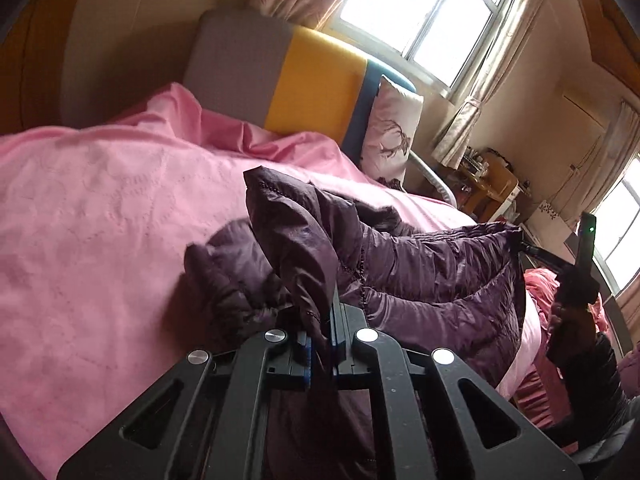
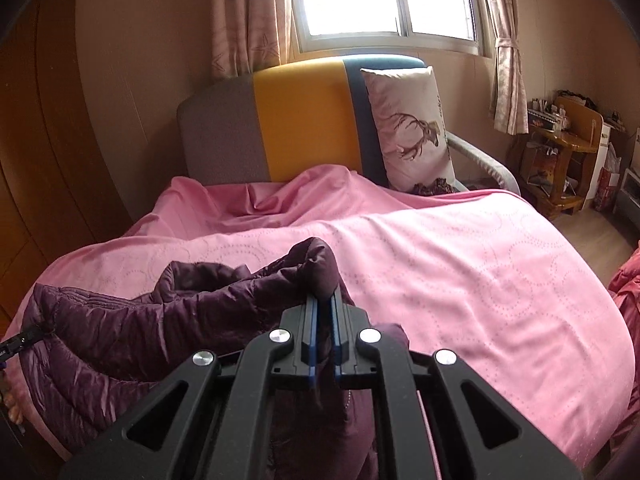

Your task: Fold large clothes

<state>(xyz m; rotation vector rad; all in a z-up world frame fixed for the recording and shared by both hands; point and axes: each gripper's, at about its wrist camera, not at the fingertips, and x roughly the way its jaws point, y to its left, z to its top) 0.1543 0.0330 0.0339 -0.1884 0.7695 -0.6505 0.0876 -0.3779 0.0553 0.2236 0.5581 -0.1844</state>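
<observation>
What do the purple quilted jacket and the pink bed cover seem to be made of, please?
The purple quilted jacket looks like thin, glossy synthetic shell over padding: stitched channels puff and catch light. The pink bed cover looks like smooth woven cloth, matte to slightly satiny, with dotted circles stitched or embossed; fibre unclear.

I see the purple jacket (image 1: pixel 420 276) as quilted, glossy cloth; the pink bedspread (image 2: pixel 460 272) is matt stitched fabric; my left gripper (image 1: pixel 320 336) is matt black plastic.
</observation>
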